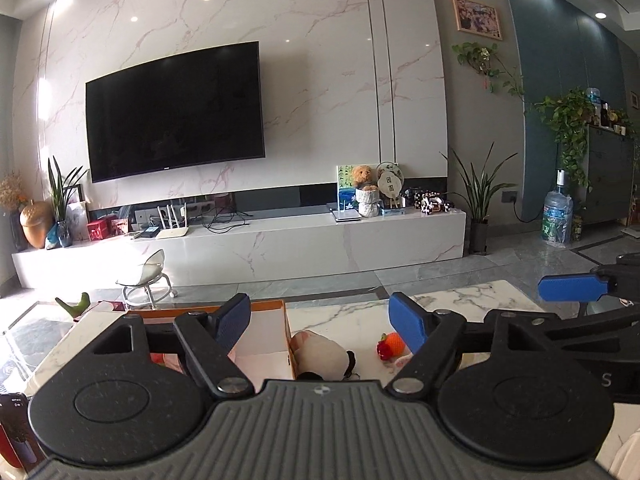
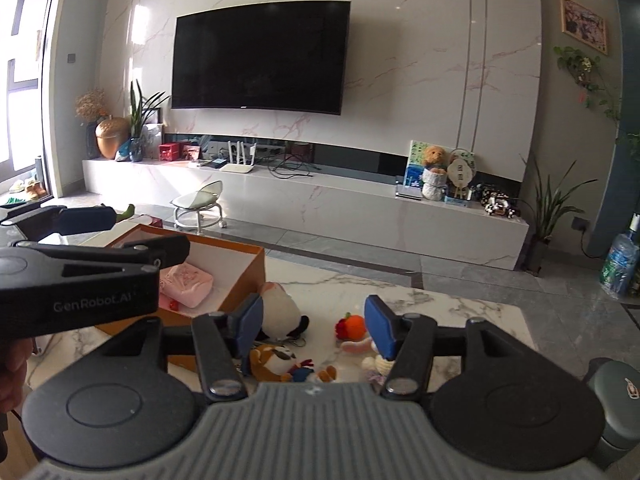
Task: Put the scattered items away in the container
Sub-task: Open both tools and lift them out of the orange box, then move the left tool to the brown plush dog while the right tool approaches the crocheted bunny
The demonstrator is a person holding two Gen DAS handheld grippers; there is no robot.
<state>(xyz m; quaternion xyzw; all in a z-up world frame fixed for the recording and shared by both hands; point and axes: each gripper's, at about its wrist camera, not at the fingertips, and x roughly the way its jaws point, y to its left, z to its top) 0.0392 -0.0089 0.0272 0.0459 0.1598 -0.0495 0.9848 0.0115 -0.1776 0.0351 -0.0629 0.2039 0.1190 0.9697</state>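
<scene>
The left tongs (image 1: 320, 322) are seen spread wide apart with nothing between the 2 blue pads, held above the marble desk (image 1: 352, 316). The right tongs (image 2: 314, 322) are likewise parted and empty, poised over the scattered toys.

An orange cardboard box (image 2: 244, 280) is set on the desk at about 10 o'clock from the right tongs. A pink pouch (image 2: 188, 284) is lying inside it against the white lining, with a small red item just beside it. In the left wrist view the same box (image 1: 286, 328) is found at 11 o'clock, its side wall running between the pads.

A white plush toy (image 2: 280, 310) is placed just beside the box's near corner, touching or nearly touching the wall; which cannot be told. A small orange and red knitted fruit (image 2: 351, 325) sits at 12 o'clock between the right pads, apart from the plush. Nearer the camera, a brown and white stuffed animal (image 2: 274, 360) with colourful feet is lying at 6 o'clock from the plush, and a pale knitted bunny (image 2: 374, 358) is partly hidden behind the right-hand pad.

The left tongs' body (image 2: 76, 280) is seen at 9 o'clock in the right wrist view, hovering over the box's near side. A wall-mounted television (image 2: 260, 62) is visible beyond, above a long marble console.
</scene>
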